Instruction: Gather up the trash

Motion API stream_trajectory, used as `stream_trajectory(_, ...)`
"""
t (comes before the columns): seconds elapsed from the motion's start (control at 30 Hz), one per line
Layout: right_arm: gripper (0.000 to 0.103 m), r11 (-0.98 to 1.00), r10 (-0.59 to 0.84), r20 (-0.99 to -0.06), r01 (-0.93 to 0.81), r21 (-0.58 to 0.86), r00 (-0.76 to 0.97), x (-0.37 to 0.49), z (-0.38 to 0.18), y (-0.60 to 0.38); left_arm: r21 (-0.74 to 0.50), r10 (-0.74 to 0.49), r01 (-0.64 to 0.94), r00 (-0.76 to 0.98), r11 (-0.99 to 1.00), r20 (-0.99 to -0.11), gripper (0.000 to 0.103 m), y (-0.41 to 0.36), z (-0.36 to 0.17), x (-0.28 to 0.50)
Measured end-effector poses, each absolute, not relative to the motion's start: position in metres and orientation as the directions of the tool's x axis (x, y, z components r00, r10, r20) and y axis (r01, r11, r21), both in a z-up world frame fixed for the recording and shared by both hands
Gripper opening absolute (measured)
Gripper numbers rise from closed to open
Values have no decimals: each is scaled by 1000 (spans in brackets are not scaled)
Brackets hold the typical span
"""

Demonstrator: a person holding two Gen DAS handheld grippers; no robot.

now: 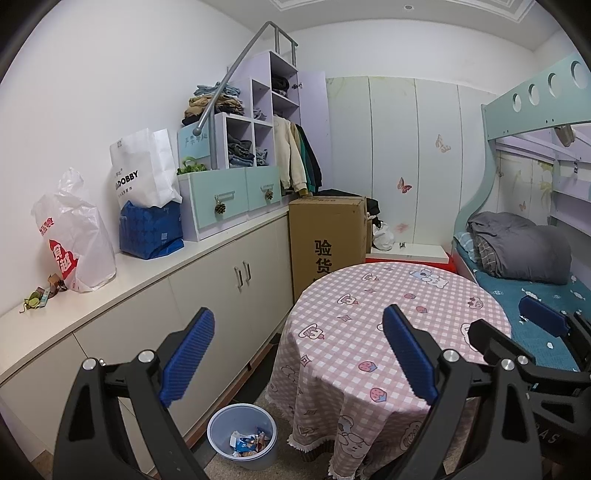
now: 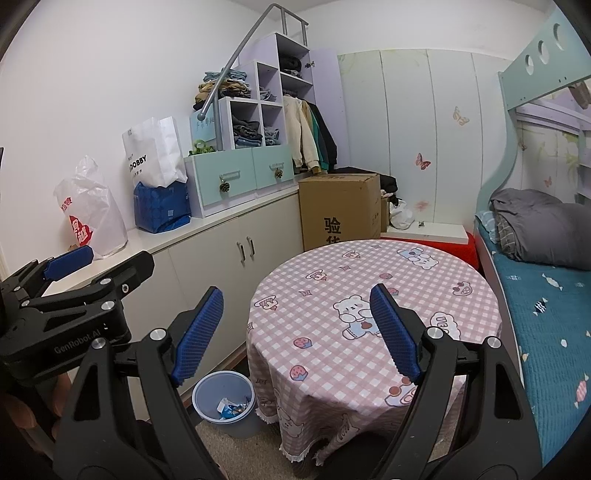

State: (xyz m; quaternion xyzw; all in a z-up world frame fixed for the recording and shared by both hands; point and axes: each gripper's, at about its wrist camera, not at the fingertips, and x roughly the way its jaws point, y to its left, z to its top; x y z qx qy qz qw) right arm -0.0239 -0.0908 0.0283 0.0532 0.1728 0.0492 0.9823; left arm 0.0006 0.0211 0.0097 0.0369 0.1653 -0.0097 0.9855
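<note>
Both wrist views evenly lit, soft and cool, no hard shadows. Recessed ceiling lamp above round table is one visible source. White wall left of table bright, no blown-out glare. Floor under table and around bin dimmer, mild shade. Strong fisheye bend: wardrobe panels behind table curve; black vignette at corners. Centre sharp; tablecloth print crisp. Near gripper metal at lower edge slightly soft, small highlights on bolts.
</note>
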Motion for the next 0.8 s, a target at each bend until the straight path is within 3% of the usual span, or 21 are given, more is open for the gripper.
stream_trajectory(0.53, 81, 984, 114, -358, -54, 172, 927, 2, 1, -116, 112, -12, 57, 930, 992, -366, 91, -1, -9, 31)
stream_trajectory(0.8, 81, 977, 91, -431, 4, 215, 898, 39, -35, -149, 151, 8, 70, 886, 986, -464, 91, -30, -45, 89)
